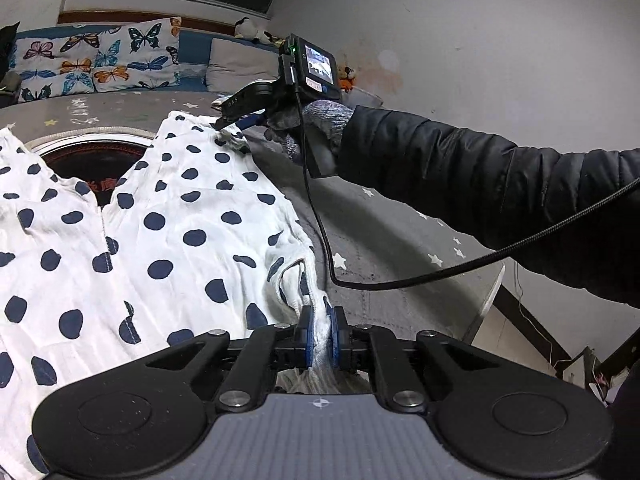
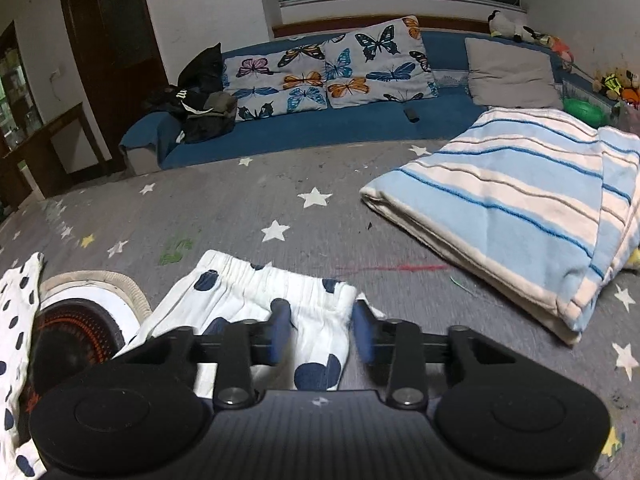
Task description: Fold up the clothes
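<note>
A white garment with dark blue dots (image 1: 180, 232) lies spread on a grey star-print cover (image 1: 380, 216). My left gripper (image 1: 320, 332) is shut on a bunched edge of the cloth, at its near right side. My right gripper (image 1: 222, 122), held by a gloved hand (image 1: 320, 120) with a black sleeve, is down at the far corner. In the right wrist view, the elastic waistband (image 2: 312, 300) lies flat between the blue pads (image 2: 280, 320). My right gripper (image 2: 320, 324) still shows a gap there, and the fabric is not pinched.
A folded blue-and-white striped blanket (image 2: 500, 208) lies to the right on the grey cover (image 2: 280, 200). A round dark object with a white rim (image 2: 72, 332) sits partly under the garment on the left. A black cable (image 1: 360, 284) hangs from the right gripper. A blue sofa with butterfly pillows (image 2: 340, 68) stands behind.
</note>
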The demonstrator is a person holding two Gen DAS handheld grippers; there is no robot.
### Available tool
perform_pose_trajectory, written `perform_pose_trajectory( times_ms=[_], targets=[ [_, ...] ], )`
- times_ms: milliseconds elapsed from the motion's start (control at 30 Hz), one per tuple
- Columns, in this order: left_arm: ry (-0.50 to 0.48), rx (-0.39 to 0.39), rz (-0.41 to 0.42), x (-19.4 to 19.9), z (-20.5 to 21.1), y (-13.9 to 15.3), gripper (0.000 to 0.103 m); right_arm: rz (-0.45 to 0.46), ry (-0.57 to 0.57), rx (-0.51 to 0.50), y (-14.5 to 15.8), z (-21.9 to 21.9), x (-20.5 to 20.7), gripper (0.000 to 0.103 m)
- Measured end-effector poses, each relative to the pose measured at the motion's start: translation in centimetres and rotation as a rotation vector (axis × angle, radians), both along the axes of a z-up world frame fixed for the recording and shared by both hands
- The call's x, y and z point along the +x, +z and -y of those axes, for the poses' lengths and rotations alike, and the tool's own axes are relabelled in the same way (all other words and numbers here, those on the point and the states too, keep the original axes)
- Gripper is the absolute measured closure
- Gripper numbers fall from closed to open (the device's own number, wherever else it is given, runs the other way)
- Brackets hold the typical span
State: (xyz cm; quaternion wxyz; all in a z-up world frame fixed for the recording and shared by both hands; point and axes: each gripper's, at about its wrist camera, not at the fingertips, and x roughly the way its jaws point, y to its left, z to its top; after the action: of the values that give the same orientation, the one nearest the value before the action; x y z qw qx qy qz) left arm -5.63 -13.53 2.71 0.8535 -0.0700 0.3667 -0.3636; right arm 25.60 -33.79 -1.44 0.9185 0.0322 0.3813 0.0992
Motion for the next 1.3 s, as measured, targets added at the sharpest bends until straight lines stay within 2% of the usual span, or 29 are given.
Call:
perform_pose_trajectory(
  times_ms=[100, 133, 233, 433, 667, 800, 1000, 1300],
  targets=[
    [0.008, -0.006, -0.003, -0.2, -0.3, -0.1, 0.094, -0.002, -0.012, -0.02, 0.1, -0.2, 0.2, 0.094],
    [0.011, -0.01, -0.002, -0.3, -0.5, -0.1, 0.094, 0.002, -0.019, -0.02, 0.4, -0.2, 0.1, 0.095],
    [0.028, -0.021, 0.006, -0.8, -1.2, 0.0, 0.094, 0.021, -0.032, -0.009, 1.5, -0.3, 0.0, 0.097],
    [0.091, -0.061, 0.024, -2.8, -3.8, 0.7, 0.094, 0.08, -0.005, -0.002, 6.1, -2.7, -0.5, 0.097],
    [0.201, -0.131, 0.049, -6.2, -7.9, 1.5, 0.094, 0.152, 0.047, -0.021, 11.0, -8.7, -0.6, 0.097],
    [0.274, -0.174, 0.049, -7.9, -10.4, 1.6, 0.094, 0.181, 0.1, -0.036, 12.4, -13.8, -0.7, 0.097],
    [0.355, -0.208, 0.044, -9.9, -13.3, 1.7, 0.094, 0.188, 0.172, -0.045, 12.6, -21.6, -0.5, 0.097],
    [0.461, -0.241, 0.0, -11.9, -17.0, 0.5, 0.094, 0.165, 0.276, -0.103, 10.1, -32.4, -0.4, 0.097]
  ],
)
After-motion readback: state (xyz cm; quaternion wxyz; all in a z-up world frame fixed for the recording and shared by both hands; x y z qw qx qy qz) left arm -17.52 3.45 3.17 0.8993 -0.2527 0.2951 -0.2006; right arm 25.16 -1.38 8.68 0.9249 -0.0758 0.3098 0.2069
